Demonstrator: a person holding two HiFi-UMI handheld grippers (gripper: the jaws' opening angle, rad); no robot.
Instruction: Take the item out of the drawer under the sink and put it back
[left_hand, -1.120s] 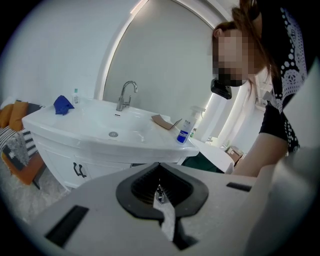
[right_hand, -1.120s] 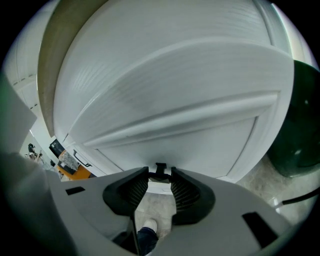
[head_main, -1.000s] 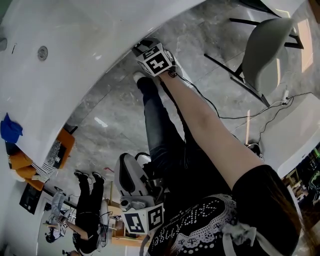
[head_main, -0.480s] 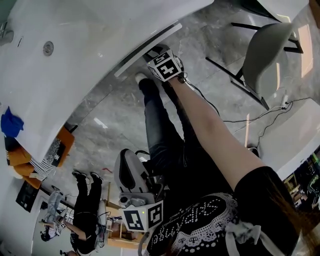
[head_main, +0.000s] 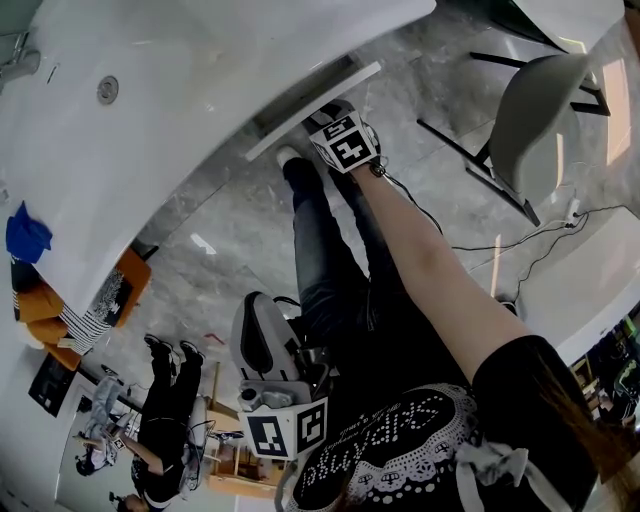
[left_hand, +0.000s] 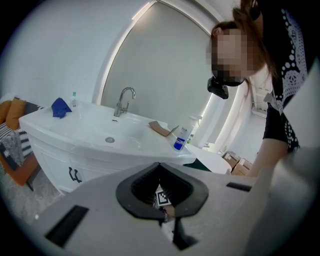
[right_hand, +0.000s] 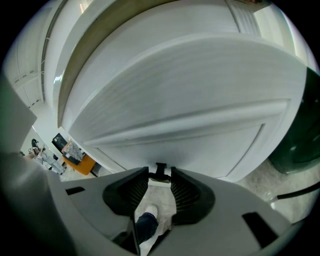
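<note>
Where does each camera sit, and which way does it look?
Left tool view: on the left tool, facing the sink; its shut jaws and an arm show.
Right tool view: on the right tool, facing the drawer front; jaws grip the drawer handle, leg below.
Head view: on the head, looking down; legs, right arm, both tools.
Shared: head and left tool views show the blue cloth.
</note>
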